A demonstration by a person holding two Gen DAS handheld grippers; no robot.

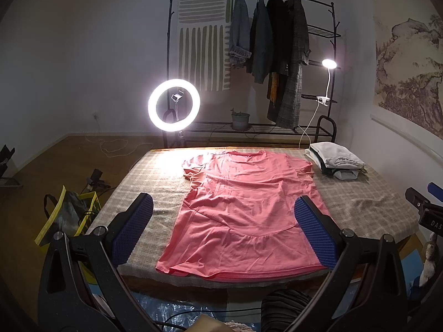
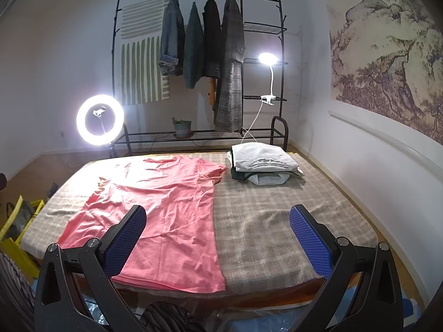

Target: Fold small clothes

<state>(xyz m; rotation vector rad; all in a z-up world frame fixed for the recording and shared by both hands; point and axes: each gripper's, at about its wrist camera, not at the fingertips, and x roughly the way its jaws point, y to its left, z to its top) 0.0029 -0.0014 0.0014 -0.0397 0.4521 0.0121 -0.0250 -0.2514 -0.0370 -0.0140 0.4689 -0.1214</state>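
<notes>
A pink T-shirt (image 1: pixel 243 210) lies spread flat on the checked table cover (image 1: pixel 155 177), collar at the far side, hem at the near edge. My left gripper (image 1: pixel 223 207) hovers open above the shirt's near half, its blue pads wide apart and touching nothing. In the right wrist view the same pink T-shirt (image 2: pixel 166 210) fills the left part of the table. My right gripper (image 2: pixel 218 215) hangs open over the shirt's right edge and the bare checked table cover (image 2: pixel 277 210), with nothing held. At the far right of the left wrist view, part of the right gripper's black body shows.
A stack of folded clothes (image 2: pixel 263 163) sits at the table's far right corner. Behind stand a ring light (image 1: pixel 174 105), a clip lamp (image 2: pixel 267 58) and a clothes rack (image 1: pixel 277 55) with hanging coats. A yellow bag (image 1: pixel 66 218) rests on the floor at the left.
</notes>
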